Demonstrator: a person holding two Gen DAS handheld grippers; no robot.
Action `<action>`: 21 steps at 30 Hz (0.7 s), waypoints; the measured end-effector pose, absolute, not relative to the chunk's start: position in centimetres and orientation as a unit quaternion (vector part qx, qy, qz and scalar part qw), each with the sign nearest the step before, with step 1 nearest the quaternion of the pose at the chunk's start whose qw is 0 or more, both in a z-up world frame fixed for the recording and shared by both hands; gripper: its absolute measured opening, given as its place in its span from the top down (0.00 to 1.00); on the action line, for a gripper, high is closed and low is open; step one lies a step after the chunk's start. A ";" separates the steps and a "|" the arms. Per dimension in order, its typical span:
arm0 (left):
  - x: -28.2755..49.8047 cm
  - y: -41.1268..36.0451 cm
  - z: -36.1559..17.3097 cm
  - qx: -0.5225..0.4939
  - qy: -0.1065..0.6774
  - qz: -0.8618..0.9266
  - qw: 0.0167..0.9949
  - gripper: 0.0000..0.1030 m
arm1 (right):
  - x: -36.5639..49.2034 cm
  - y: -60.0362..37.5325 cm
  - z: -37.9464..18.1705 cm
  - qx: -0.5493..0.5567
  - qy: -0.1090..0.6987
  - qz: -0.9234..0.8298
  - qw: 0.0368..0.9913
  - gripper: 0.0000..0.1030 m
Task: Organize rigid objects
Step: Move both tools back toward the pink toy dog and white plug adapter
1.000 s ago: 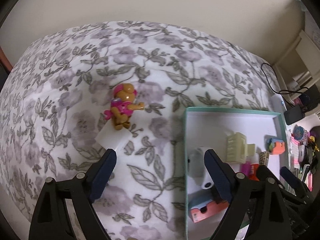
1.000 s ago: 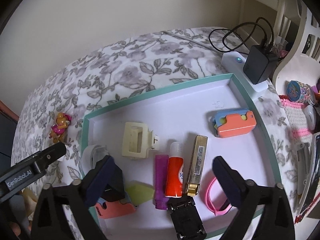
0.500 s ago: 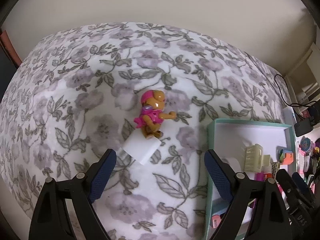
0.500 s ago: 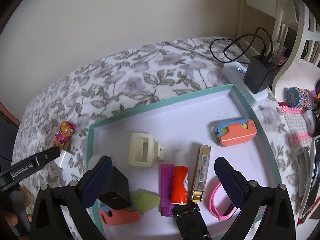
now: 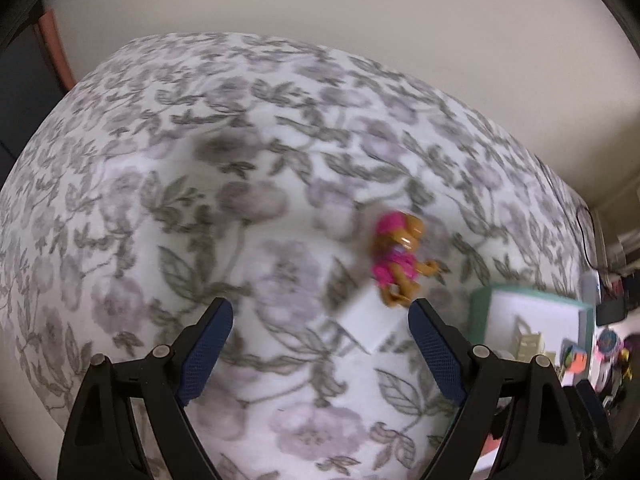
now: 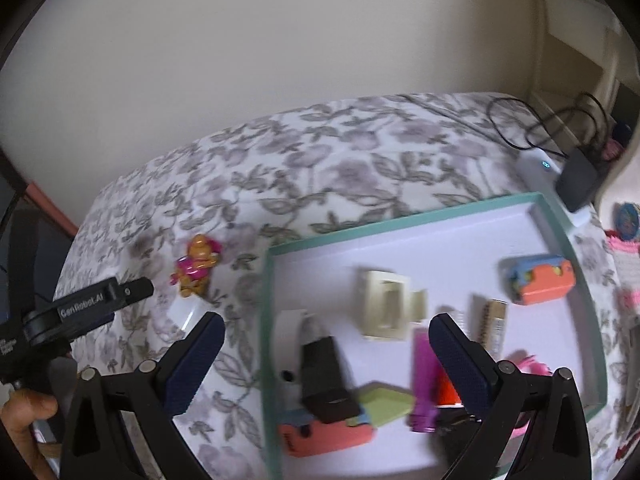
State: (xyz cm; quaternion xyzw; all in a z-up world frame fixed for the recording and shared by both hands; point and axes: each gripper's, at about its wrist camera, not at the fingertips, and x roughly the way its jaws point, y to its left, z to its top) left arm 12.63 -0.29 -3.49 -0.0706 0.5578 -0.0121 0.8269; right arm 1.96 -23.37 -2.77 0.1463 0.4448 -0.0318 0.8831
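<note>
1. The left tongs were spread wide with nothing between the jaws, pointing steeply down at the floral cloth on the tabletop.

2. The pink-and-tan toy figure stood outside the teal tray, at the far end of a small white block. In the left wrist view it sat at about 1 o'clock from the midpoint of the left tongs, just beyond the right-hand fingertip, so off the centre line of the gap rather than in it.

3. The figure's long axis ran roughly 12 to 6 in that view, head away from the camera, so it lay nearly along the pointing line of the tongs, and the jaws would close across its narrow sides. The picture was blurred, so whether it stood upright or leaned cannot be told.

4. The right tongs were also wide open and empty, hovering over the near-left edge of the tray, among a cream clip, a purple tube and a black block.

5. From the right wrist view the figure lay at about 10 o'clock, well apart, while the left tongs reached in just beside it. The left hand was plainly nearer, so a shift toward 1 o'clock looked like the deciding move.
</note>
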 end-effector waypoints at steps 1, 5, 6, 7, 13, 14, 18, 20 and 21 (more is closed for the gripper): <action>12.8 0.5 -3.5 -0.074 0.556 -0.005 0.828 0.13 | 2.1 -22.8 -2.8 0.143 0.446 -0.028 0.883 0.00; 13.1 3.1 -3.5 -0.088 0.553 0.014 0.828 0.13 | 2.9 -20.8 -3.1 0.143 0.453 -0.007 0.880 0.00; 13.2 3.6 -3.5 -0.092 0.552 0.017 0.828 0.13 | 3.1 -20.3 -3.2 0.143 0.455 -0.002 0.879 0.00; 13.2 4.3 -3.5 -0.099 0.551 0.021 0.829 0.13 | 3.3 -19.7 -3.2 0.141 0.457 0.003 0.878 0.00; 13.6 6.0 -3.8 -0.114 0.545 0.027 0.830 0.13 | 4.4 -17.3 -3.7 0.129 0.466 0.020 0.875 0.00; 13.6 6.0 -3.8 -0.117 0.544 0.025 0.831 0.13 | 4.6 -17.0 -3.8 0.127 0.468 0.022 0.875 0.00; 14.0 6.0 -4.2 -0.126 0.545 0.016 0.829 0.13 | 5.5 -16.3 -4.2 0.123 0.473 0.027 0.872 0.00; 14.2 6.0 -4.5 -0.129 0.548 0.016 0.826 0.13 | 5.9 -16.1 -4.2 0.125 0.473 0.030 0.872 0.00; 14.2 6.0 -4.6 -0.130 0.549 0.016 0.825 0.13 | 6.3 -15.9 -4.3 0.126 0.473 0.032 0.871 0.00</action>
